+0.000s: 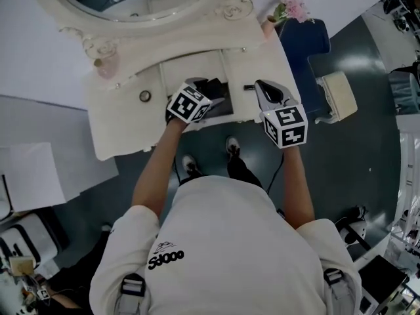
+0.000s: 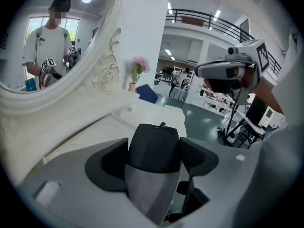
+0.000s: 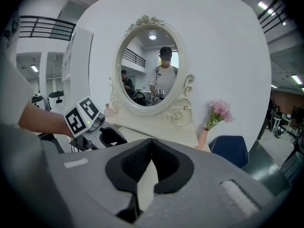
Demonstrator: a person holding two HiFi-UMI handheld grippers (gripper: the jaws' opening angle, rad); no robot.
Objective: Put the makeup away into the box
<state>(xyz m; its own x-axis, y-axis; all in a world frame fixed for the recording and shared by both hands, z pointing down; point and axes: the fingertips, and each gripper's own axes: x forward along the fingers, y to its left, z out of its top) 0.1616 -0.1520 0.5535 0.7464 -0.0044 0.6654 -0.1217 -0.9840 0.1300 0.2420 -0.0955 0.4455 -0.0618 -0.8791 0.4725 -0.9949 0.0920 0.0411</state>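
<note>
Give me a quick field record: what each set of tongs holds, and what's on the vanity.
left tongs: shut on a dark-capped silver makeup container, above the cream vanity table
right tongs: shut, nothing between them, beside the left tongs
table back: white-framed oval mirror
table right corner: pink flowers in a small vase

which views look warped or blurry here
Head view: sharp, with glare on the floor. Left gripper view: fisheye, black corners, the close dark-capped item soft. Right gripper view: same fisheye, mirror crisp.
</note>
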